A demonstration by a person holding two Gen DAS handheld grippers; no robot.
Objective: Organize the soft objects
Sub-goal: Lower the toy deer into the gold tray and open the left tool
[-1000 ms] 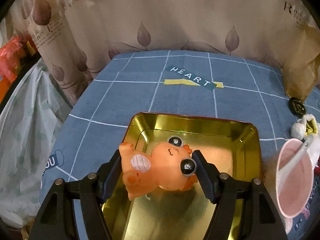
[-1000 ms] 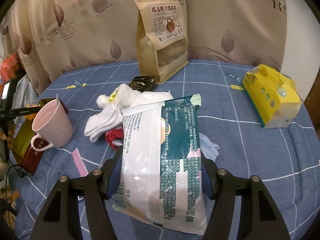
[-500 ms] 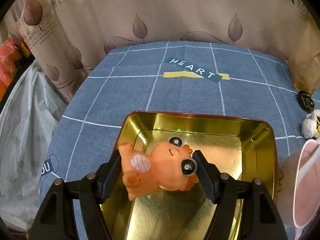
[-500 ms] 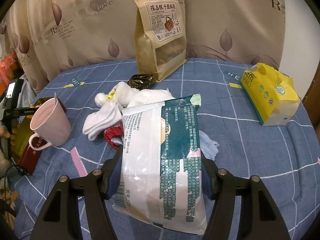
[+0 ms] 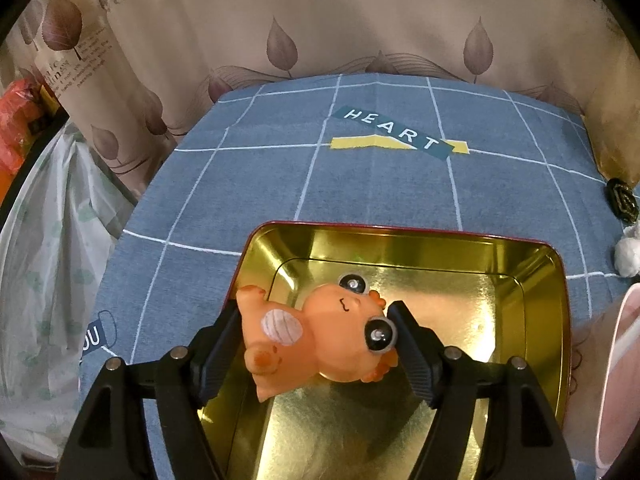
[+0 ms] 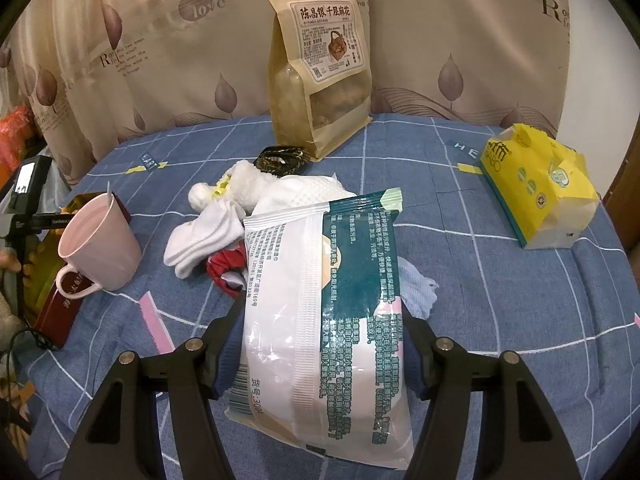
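Orange toy [image 5: 320, 340] crosswise between opening left gripper [image 5: 316, 340] pads, head rightward, still touching; right gripper [image 6: 320, 344] clamping upright packet [image 6: 324, 320].

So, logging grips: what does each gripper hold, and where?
Left gripper: jaws opening around the orange squeeze toy, tail end and head. Right gripper: white-and-teal packet, by its long sides.

An orange squishy toy [image 5: 320, 340] with bulging black eyes lies on its side above the gold-lined tin [image 5: 536, 280]. A white-and-teal sealed pouch [image 6: 324, 320] stands tilted over the blue checked cloth, near white socks [image 6: 200, 236] and a fluffy white plush [image 6: 244, 186].
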